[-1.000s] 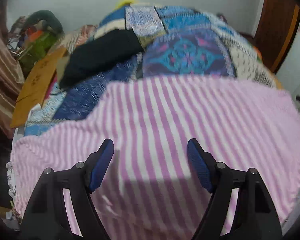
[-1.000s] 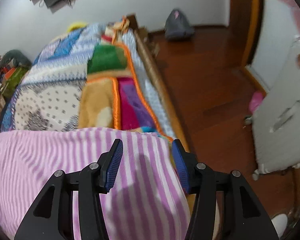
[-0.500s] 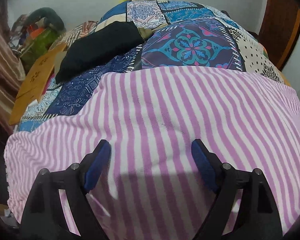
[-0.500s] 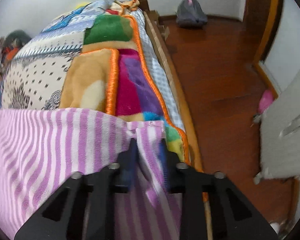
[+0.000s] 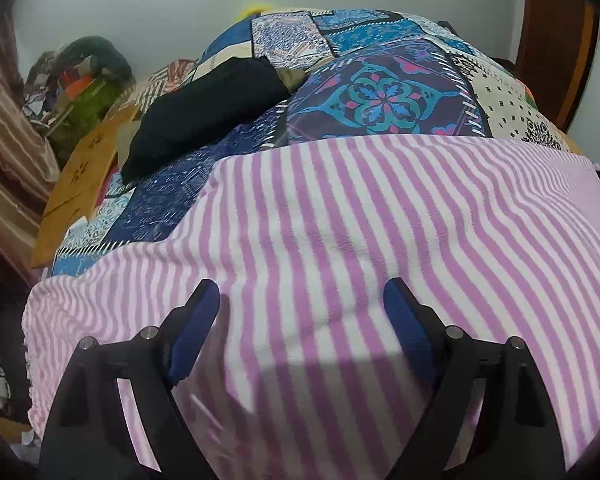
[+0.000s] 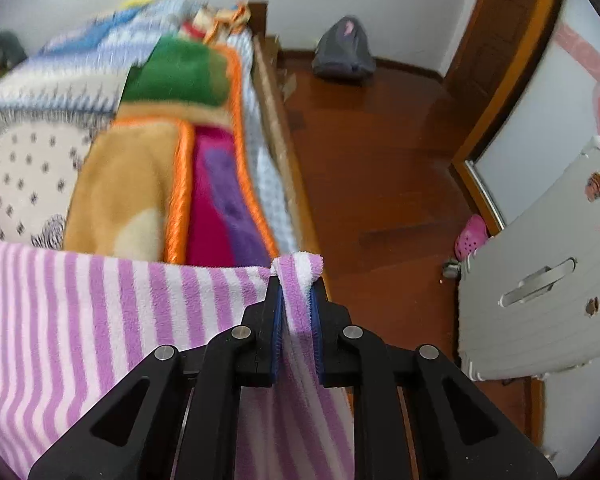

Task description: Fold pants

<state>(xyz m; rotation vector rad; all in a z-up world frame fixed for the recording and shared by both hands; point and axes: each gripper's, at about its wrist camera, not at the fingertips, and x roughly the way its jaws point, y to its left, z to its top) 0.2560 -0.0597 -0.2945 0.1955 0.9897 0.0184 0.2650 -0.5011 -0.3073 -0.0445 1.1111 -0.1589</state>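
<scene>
Pink-and-white striped fleece pants (image 5: 320, 240) lie spread across the near end of the bed. My left gripper (image 5: 300, 286) hovers over their middle, open wide, with nothing pinched between its blue pads. In the right wrist view the pants (image 6: 100, 312) reach the bed's right edge. There my right gripper (image 6: 296, 284) is closing on their corner (image 6: 300, 266). Both pads press the cloth, and a tuft sticks up above the fingertips.
A patchwork quilt (image 5: 380, 96) covers the bed, with a black garment (image 5: 204, 112) on it at the left. A wooden board (image 5: 80, 176) leans beside the bed. A colourful fleece blanket (image 6: 140, 184) lies along the right edge. Beyond are wood floor (image 6: 380, 160), a grey bag (image 6: 342, 56) and a white panel (image 6: 540, 280).
My right gripper went from open over the pants' right corner to pinched on it, dropping toward the bed edge. The left gripper's jaws spread a little wider and stayed over the pants.
</scene>
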